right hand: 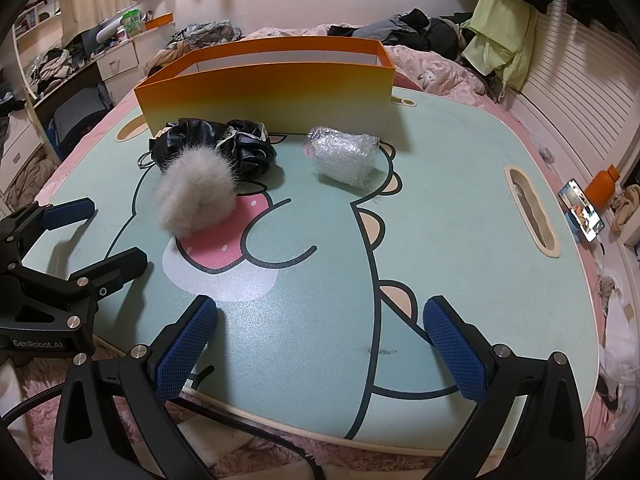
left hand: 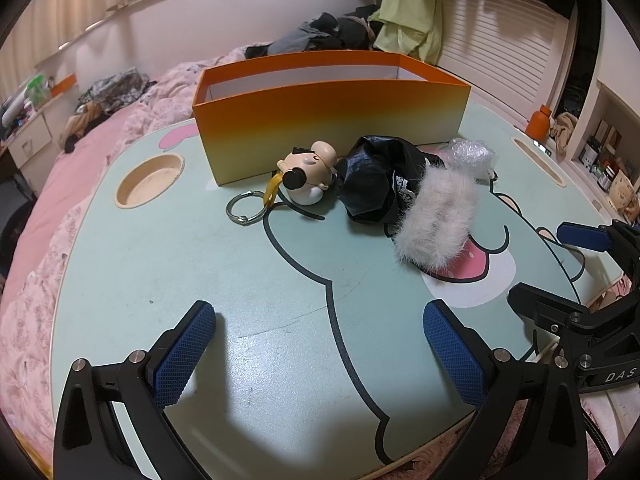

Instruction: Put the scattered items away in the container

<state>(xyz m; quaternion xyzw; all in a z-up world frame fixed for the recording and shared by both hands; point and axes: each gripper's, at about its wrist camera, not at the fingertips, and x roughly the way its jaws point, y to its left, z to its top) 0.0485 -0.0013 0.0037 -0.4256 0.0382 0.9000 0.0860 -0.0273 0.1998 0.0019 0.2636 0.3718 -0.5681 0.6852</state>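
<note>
An orange open box (left hand: 328,120) (right hand: 264,96) stands at the far side of the lap table. In front of it lie a small figurine keychain (left hand: 308,176) with a metal ring (left hand: 244,208), a black crumpled bag (left hand: 376,180) (right hand: 224,148), a grey-white fur piece (left hand: 436,216) (right hand: 196,196) and a bubble-wrap bundle (left hand: 472,152) (right hand: 344,156). My left gripper (left hand: 320,344) is open and empty over the near table. My right gripper (right hand: 320,340) is open and empty near the front edge. Each gripper shows at the side of the other's view, right gripper (left hand: 560,268), left gripper (right hand: 104,236).
The table (right hand: 440,220) has a cartoon print, a round cup recess (left hand: 150,180) and a slot (right hand: 530,212). It sits on a bed with pink bedding (left hand: 60,184). A phone (right hand: 582,210) and orange bottle (right hand: 604,186) stand to the right.
</note>
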